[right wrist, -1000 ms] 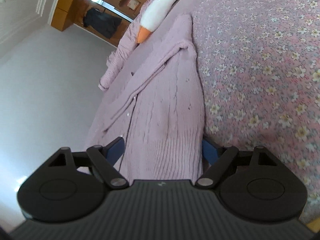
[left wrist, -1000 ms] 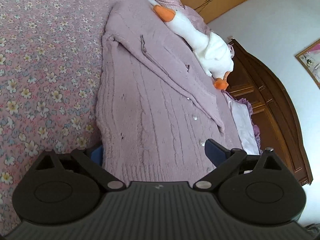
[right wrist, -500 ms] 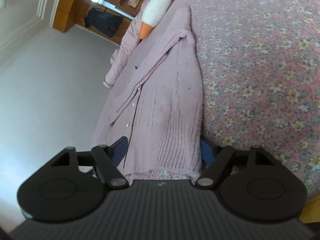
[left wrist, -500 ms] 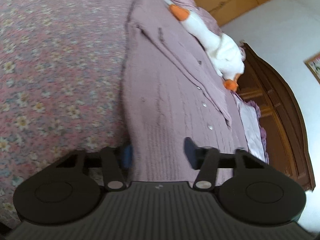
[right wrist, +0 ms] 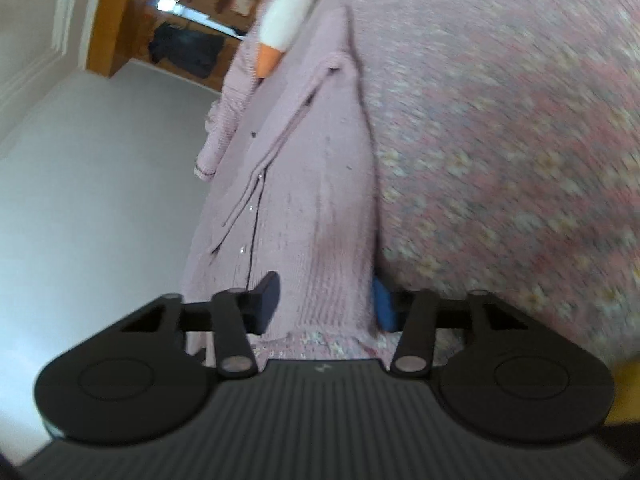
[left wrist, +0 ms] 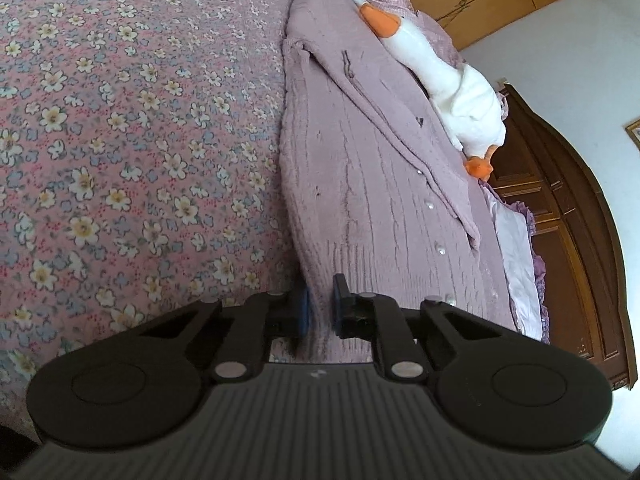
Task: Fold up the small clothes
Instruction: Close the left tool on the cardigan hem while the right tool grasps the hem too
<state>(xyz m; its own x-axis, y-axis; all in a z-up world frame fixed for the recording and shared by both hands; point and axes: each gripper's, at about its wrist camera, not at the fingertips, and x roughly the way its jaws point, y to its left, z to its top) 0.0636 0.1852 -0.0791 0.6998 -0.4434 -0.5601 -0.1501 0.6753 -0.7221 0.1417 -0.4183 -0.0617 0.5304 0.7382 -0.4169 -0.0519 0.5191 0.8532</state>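
Note:
A lilac cable-knit cardigan (left wrist: 360,184) with small pearl buttons lies flat on the floral bedspread (left wrist: 120,140), one front edge folded over. My left gripper (left wrist: 320,312) is shut on the left corner of its ribbed hem. In the right wrist view the same cardigan (right wrist: 320,200) runs away from me. My right gripper (right wrist: 326,306) straddles the other hem corner. Its jaws are partly narrowed but apart, with the fabric between them. That view is blurred by motion.
A white plush goose (left wrist: 448,80) with an orange beak lies along the cardigan's far side, and the goose (right wrist: 288,12) also shows at the top of the right view. A dark wooden headboard (left wrist: 560,220) and a pale pillow (left wrist: 516,256) sit beyond. Bedspread (right wrist: 500,140) stretches right.
My left gripper went from wide open around the hem to shut on its left corner. My right gripper's fingers have drawn closer around the other corner, and that view has become blurred.

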